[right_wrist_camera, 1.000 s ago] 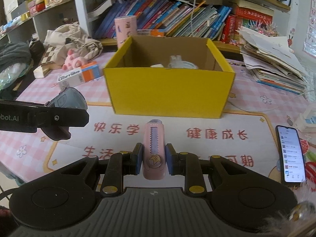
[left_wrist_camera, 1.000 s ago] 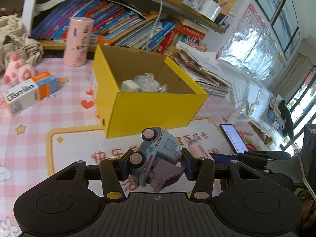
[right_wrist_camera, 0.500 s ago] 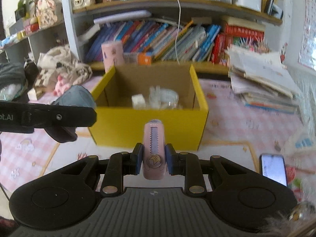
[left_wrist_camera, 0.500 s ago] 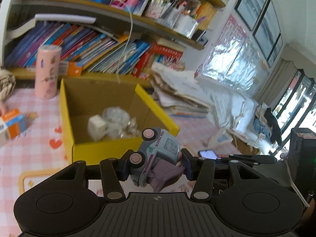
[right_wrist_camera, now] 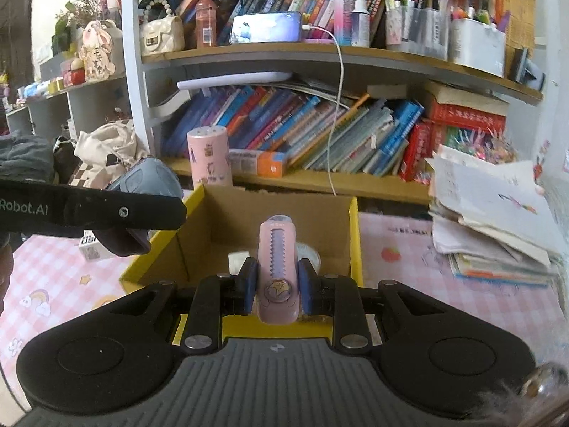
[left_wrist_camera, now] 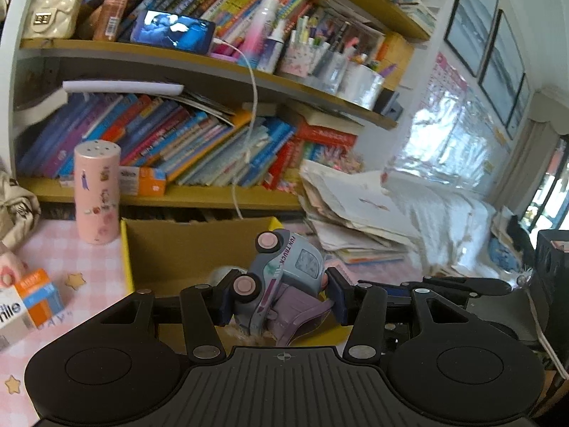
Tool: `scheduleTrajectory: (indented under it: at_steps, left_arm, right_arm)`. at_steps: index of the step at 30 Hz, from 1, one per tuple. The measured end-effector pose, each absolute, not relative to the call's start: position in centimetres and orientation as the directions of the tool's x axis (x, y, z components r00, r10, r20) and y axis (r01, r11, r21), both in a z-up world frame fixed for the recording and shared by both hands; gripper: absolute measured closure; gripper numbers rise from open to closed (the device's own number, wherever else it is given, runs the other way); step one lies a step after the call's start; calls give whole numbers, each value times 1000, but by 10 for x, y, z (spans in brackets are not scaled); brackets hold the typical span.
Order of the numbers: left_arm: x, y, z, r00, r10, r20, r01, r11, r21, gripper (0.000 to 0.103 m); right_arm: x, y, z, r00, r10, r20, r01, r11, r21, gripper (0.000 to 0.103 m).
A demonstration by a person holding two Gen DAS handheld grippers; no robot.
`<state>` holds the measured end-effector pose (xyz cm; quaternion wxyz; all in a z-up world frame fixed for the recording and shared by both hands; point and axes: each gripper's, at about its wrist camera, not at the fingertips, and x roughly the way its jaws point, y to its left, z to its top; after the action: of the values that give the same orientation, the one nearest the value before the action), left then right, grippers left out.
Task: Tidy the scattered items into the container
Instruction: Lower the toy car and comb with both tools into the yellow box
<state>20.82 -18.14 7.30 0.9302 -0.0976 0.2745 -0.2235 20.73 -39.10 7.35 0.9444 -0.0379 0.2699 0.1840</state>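
Although seen from two sides, mostly hidden: yellow box (right_wrist_camera: 355, 235), near wall covered by the grey tool bodies, floor only partly in view. Inside, something white and something clear and crinkled, half behind the held things, hard to name.

Left tongs (left_wrist_camera: 281, 297): closed on a toy truck (left_wrist_camera: 284, 277), blue pads pressing both flanks. Pale blue plastic body, tipped on its side, two pink wheels turned toward the lens, a purple scoop at the near end, words "FUN TRUCK" along the roof edge. Hanging just above the near right corner of the box. Seen also in the right view at far left, as a black finger with white lettering cut by the frame, grey roof behind.

Right tongs (right_wrist_camera: 276, 284): closed on a pink cutter (right_wrist_camera: 276, 267), smooth plastic, long and rounded, a saw-tooth slider down the middle, a star badge near the lower end. Held upright over the near edge of the box, tip toward the open top.

Box: cardboard, yellow outside, plain brown inside, on a pink checked cloth (right_wrist_camera: 64, 277). Behind, at far left: pink tube (left_wrist_camera: 96, 192) with stickers and holes in the lid. Right: untidy pile of papers (right_wrist_camera: 490, 213). Shelves of slanted books (left_wrist_camera: 160, 135) at the back, blurred.
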Motion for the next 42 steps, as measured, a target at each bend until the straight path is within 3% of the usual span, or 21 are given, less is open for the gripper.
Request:
scheduleTrajectory:
  at_steps: [19, 42]
  left_arm:
    - [251, -188, 42, 741, -325, -588, 240, 946, -220, 54]
    - [295, -201, -7, 630, -226, -743, 247, 965, -85, 54]
  right_arm:
    - [273, -379, 33, 665, 414, -621, -489, 871, 57, 80]
    - [322, -359, -3, 529, 415, -740, -621, 784, -5, 80]
